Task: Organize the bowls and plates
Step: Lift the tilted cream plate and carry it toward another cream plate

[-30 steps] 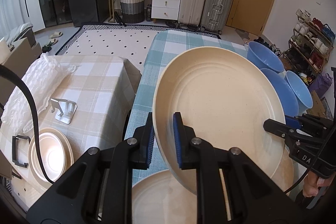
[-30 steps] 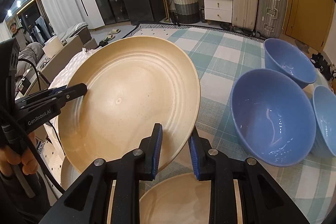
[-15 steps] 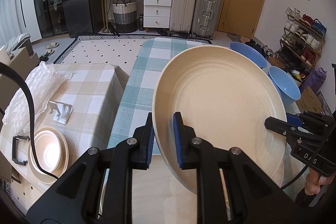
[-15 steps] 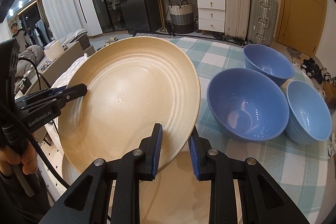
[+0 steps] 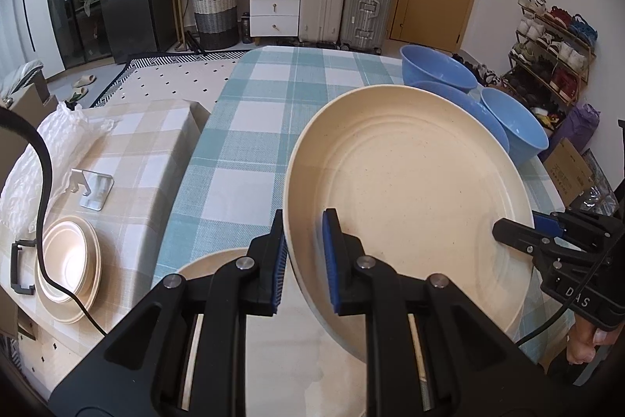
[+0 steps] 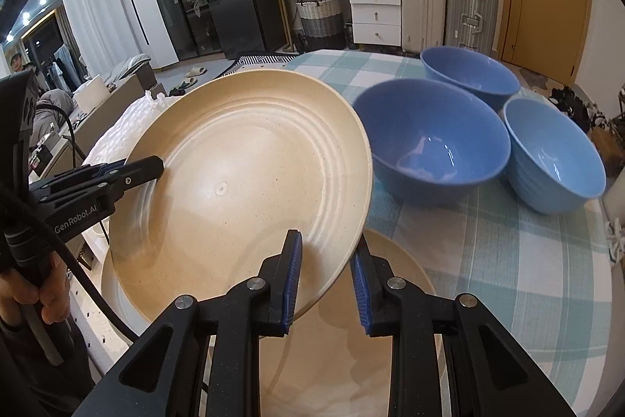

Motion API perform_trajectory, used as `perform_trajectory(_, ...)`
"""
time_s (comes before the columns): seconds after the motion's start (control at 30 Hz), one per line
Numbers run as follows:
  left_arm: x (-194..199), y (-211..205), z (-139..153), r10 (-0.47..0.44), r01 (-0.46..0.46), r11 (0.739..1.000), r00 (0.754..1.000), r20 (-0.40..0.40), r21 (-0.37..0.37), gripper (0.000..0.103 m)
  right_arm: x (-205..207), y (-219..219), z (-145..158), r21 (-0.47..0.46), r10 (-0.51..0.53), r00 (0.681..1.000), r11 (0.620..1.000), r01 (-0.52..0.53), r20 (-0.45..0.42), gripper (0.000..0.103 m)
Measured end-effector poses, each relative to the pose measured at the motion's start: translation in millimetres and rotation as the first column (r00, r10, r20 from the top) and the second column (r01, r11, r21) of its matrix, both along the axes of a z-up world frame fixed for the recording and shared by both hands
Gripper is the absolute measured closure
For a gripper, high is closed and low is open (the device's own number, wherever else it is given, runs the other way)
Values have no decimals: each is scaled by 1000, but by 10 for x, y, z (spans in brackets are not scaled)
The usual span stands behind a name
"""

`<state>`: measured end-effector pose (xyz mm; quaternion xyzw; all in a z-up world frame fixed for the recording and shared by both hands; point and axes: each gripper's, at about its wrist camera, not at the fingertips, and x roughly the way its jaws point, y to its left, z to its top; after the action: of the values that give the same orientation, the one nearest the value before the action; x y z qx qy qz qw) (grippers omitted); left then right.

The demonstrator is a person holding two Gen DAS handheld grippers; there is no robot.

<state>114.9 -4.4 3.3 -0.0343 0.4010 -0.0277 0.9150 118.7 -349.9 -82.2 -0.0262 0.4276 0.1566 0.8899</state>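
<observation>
both tools pinch opposite rims of the cream plate [image 5: 406, 198], left tool [image 5: 302, 260] and right tool [image 6: 326, 278] clamped tight, holding it tilted above another plate [image 6: 351, 358] on the bench [image 5: 250, 143], likely for stacking; blue bowls [image 6: 429, 143] sit beside it.

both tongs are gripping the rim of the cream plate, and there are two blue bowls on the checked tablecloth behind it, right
Not quite: there are three blue bowls, as the right wrist view shows. The rest holds: the left tongs and right tongs both grip the cream plate by its rim.
</observation>
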Motion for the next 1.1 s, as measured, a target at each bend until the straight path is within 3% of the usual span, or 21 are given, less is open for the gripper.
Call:
perform_trajectory(0.3,-21,-110,-225,-34,34,999,999,-28,-20,89,-161,-159,-139,-22,-37,999,999,37,-16,78)
perform_trajectory(1.1,-97,-290,-437,-103,102,994,993,-52,-30,88,-395,-366,-263,-33,-77,997,997,76,-25,78)
